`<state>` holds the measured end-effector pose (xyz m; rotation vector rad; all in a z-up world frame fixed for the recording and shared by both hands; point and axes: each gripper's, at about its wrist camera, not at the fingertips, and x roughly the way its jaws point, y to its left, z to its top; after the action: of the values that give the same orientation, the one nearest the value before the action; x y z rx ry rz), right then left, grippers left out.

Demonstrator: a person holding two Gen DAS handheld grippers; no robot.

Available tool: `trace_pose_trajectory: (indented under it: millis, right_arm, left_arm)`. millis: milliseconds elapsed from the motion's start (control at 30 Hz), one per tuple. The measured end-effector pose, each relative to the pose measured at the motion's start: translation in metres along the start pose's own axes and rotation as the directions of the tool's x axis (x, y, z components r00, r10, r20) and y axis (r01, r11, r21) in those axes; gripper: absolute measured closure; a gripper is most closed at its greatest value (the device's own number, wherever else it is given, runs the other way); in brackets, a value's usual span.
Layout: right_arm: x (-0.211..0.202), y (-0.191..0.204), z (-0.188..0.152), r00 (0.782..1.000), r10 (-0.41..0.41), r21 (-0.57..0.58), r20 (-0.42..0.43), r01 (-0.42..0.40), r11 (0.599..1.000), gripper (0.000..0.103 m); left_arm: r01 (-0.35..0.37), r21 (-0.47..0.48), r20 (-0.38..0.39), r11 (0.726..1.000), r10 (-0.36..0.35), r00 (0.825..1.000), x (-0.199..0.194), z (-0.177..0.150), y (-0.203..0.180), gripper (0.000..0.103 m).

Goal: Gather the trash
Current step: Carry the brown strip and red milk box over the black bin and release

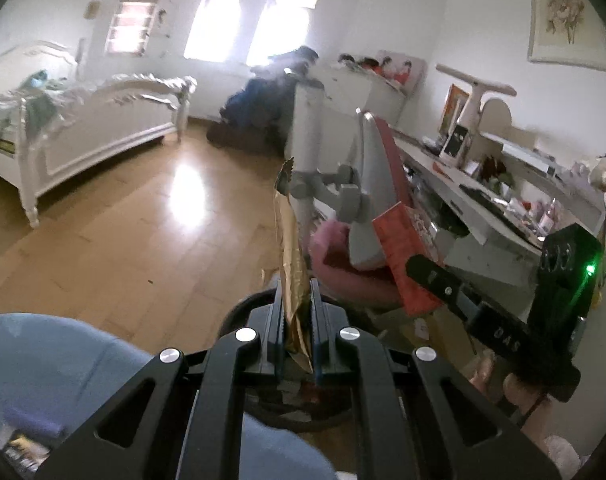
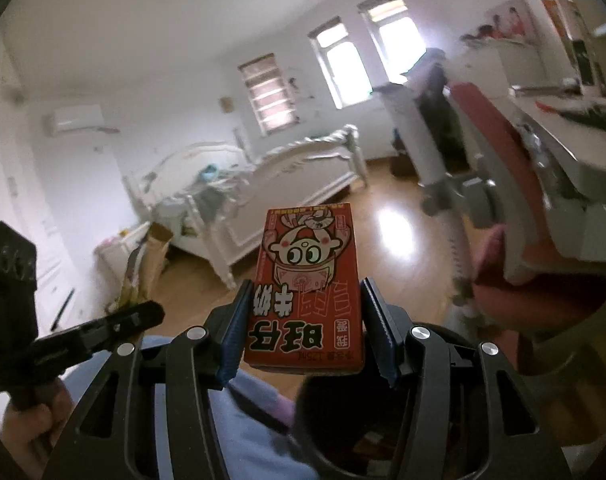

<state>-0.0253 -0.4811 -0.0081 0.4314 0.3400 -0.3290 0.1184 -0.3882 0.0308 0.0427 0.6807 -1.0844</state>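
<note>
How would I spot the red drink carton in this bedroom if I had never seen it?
Start at the white bed across the wooden floor, then look nearer, in front of the pink chair. There the right hand-held gripper clamps a small red carton between its blue pads. Its big-eyed cartoon face and bold Chinese lettering distinguish it from the thin gold wrapper in the left hand-held gripper.
</note>
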Motion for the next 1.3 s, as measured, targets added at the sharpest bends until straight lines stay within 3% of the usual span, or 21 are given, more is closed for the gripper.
trace_pose_trajectory:
  millis: [200, 767, 800, 833, 867, 933, 1133, 1300]
  right_arm:
    - [0.022, -0.032, -0.011, 0.999, -0.026, 0.037, -0.035, 0.028, 0.999, 0.049]
    - [0.067, -0.066, -0.028, 0.993, -0.034, 0.089, -0.110, 0.044, 0.995, 0.048]
    - [0.069, -0.067, -0.028, 0.992, -0.037, 0.093, -0.117, 0.048, 0.994, 0.048]
    - [0.068, -0.067, -0.028, 0.992, -0.039, 0.095, -0.120, 0.050, 0.994, 0.041]
    - [0.068, -0.068, -0.028, 0.993, -0.041, 0.099, -0.114, 0.053, 0.994, 0.034]
    - [0.068, -0.070, -0.025, 0.993, -0.043, 0.102, -0.106, 0.054, 0.993, 0.032]
    - [0.061, -0.065, -0.026, 0.993, -0.043, 0.119, -0.112, 0.056, 0.991, 0.032]
    - [0.053, -0.041, -0.031, 0.992, 0.001, 0.109, -0.125, 0.013, 0.994, 0.032]
  left_arm:
    - [0.012, 0.010, -0.062, 1.000, -0.011, 0.998, 0.031, -0.010, -0.001, 0.092]
    - [0.004, 0.035, -0.163, 0.999, 0.002, 0.987, 0.089, -0.020, -0.005, 0.089]
    - [-0.005, 0.044, -0.168, 0.999, 0.013, 0.986, 0.091, -0.019, -0.006, 0.086]
    - [-0.014, 0.046, -0.168, 0.999, 0.021, 0.986, 0.093, -0.018, -0.007, 0.074]
    - [-0.023, 0.043, -0.164, 0.999, 0.030, 0.986, 0.092, -0.017, -0.006, 0.051]
    - [-0.039, 0.037, -0.120, 0.999, 0.044, 0.992, 0.085, -0.015, -0.005, 0.022]
    - [-0.044, 0.024, -0.103, 0.999, 0.047, 0.994, 0.062, -0.013, -0.002, 0.019]
    - [-0.082, -0.033, -0.077, 0.996, 0.079, 0.994, 0.015, -0.017, 0.013, 0.019]
